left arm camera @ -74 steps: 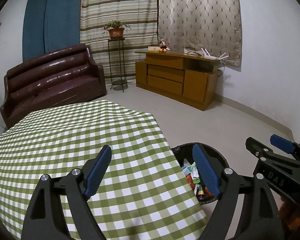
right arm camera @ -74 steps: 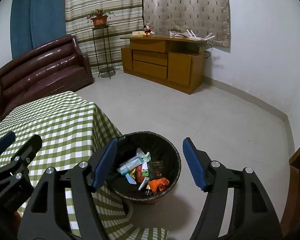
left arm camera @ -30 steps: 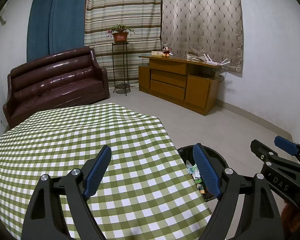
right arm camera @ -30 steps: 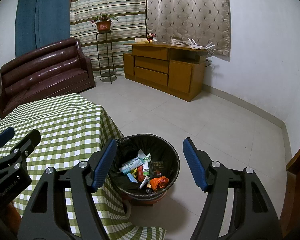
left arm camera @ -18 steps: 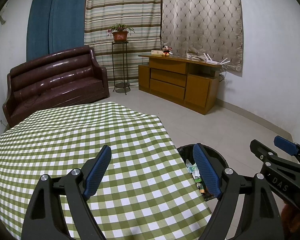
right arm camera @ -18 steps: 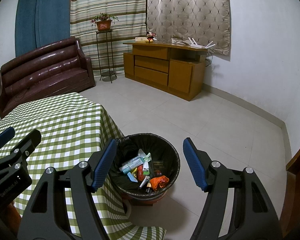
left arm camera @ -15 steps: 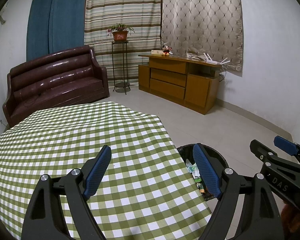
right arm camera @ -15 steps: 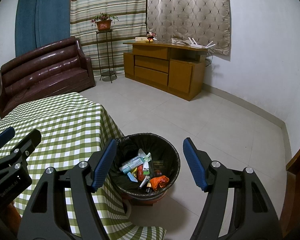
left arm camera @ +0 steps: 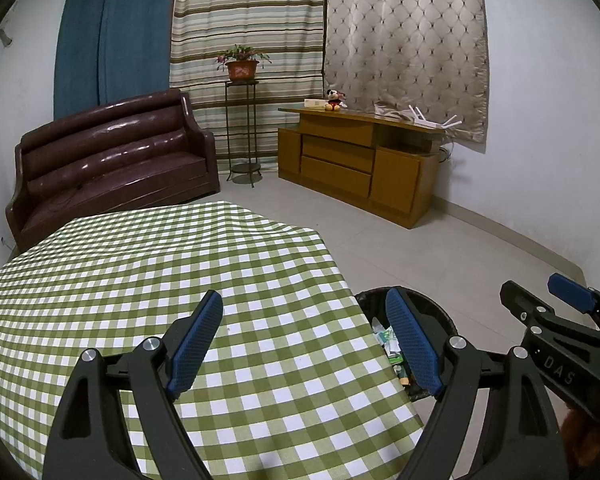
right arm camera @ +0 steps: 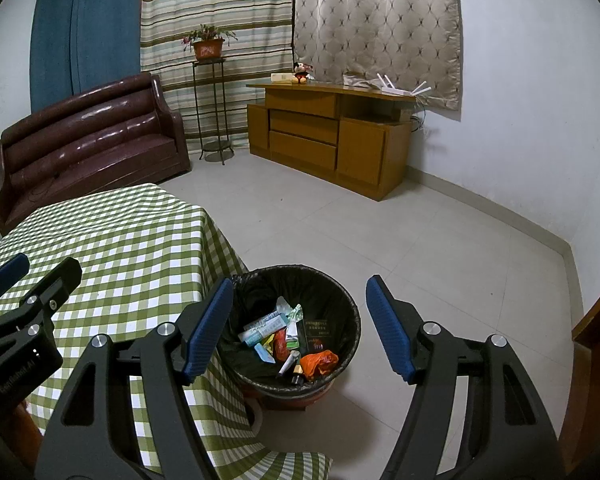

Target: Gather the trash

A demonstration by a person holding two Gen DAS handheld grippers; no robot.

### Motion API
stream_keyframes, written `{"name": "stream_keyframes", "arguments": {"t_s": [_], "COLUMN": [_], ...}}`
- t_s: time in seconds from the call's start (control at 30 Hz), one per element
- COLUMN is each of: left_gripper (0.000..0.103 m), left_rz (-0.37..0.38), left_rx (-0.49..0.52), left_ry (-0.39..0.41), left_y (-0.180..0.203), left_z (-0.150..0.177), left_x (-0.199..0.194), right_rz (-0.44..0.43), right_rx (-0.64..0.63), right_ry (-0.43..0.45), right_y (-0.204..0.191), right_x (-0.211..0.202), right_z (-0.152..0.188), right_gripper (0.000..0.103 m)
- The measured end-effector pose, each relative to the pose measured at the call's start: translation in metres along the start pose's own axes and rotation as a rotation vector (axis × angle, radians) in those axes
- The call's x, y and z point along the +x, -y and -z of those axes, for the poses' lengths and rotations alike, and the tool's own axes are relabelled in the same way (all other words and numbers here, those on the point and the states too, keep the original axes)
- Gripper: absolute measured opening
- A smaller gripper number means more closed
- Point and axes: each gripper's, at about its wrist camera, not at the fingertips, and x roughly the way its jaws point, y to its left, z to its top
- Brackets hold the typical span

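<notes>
A black-lined trash bin [right arm camera: 340, 300] stands on the floor beside the table's right edge and holds several wrappers and packets, among them an orange wrapper [right arm camera: 319, 362]. Its rim also shows in the left wrist view [left arm camera: 440, 312]. My right gripper [right arm camera: 300, 328] is open and empty, held above the bin. My left gripper [left arm camera: 306, 340] is open and empty, held over the right part of the green checked tablecloth [left arm camera: 140, 280]. No loose trash shows on the cloth.
A brown leather sofa [left arm camera: 108, 160] stands behind the table. A plant stand [left arm camera: 242, 128] and a wooden cabinet [left arm camera: 360, 160] stand along the far curtains. Tiled floor [right arm camera: 420, 240] lies to the right of the bin.
Both grippers rose and tilted up slightly between 2.5 s and 1 s ago. Since then nothing has visibly moved.
</notes>
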Motion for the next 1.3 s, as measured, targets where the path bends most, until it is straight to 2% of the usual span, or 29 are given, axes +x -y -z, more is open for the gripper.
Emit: {"name": "stream_keyframes", "arguments": {"t_s": [0.47,0.6,1.07,1.3], "left_gripper": [0.081,0.084,0.085,0.085], "left_rz": [0.011,-0.008,0.031,0.027], "left_rx": [0.005,0.022,0.011,0.015], "left_ry": [-0.004,0.008,0.004,0.001], "left_y": [0.0057,0.0087,0.0072,0.0064], "left_z": [0.0007,-0.0005,-0.0013,-0.0015], "left_x": [0.0021,0.0009,0.0017,0.0027], "right_rz": [0.000,0.000,0.000,0.001], "right_rx": [-0.001,-0.001,-0.002,-0.003], "right_ry": [-0.001,-0.002,-0.002,-0.002], "right_y": [-0.0003,-0.0004,-0.0014,-0.0020], "right_x": [0.0003,0.0002,0.0002,-0.0004], "right_z": [0.0000,-0.0001,-0.0005,-0.0009], "right_gripper": [0.068,0.068,0.068,0.068]}}
